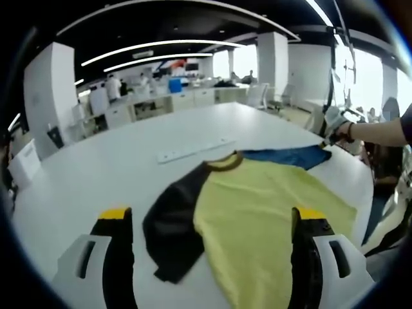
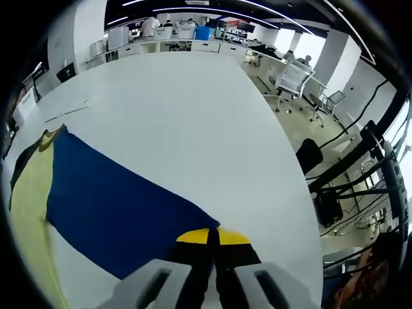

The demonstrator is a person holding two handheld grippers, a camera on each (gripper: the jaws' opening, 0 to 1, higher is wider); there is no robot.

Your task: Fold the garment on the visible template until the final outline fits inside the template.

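A T-shirt lies spread on the white table (image 1: 96, 167), with a yellow body (image 1: 257, 212), a black sleeve (image 1: 174, 219) and a blue sleeve (image 1: 290, 156). My left gripper (image 1: 212, 215) is open wide, its yellow-tipped jaws standing either side of the shirt's near part. My right gripper (image 2: 212, 237) has its jaws pressed together on the end of the blue sleeve (image 2: 116, 206). Left of that sleeve I see the yellow body (image 2: 26, 199). In the left gripper view a gloved hand holds the right gripper (image 1: 329, 129) at the sleeve's tip.
A long white strip (image 1: 193, 149) lies on the table beyond the collar. Office chairs (image 2: 293, 77) and a black stand with cables (image 2: 360, 161) are off the table's right edge. Desks and people fill the far back of the room.
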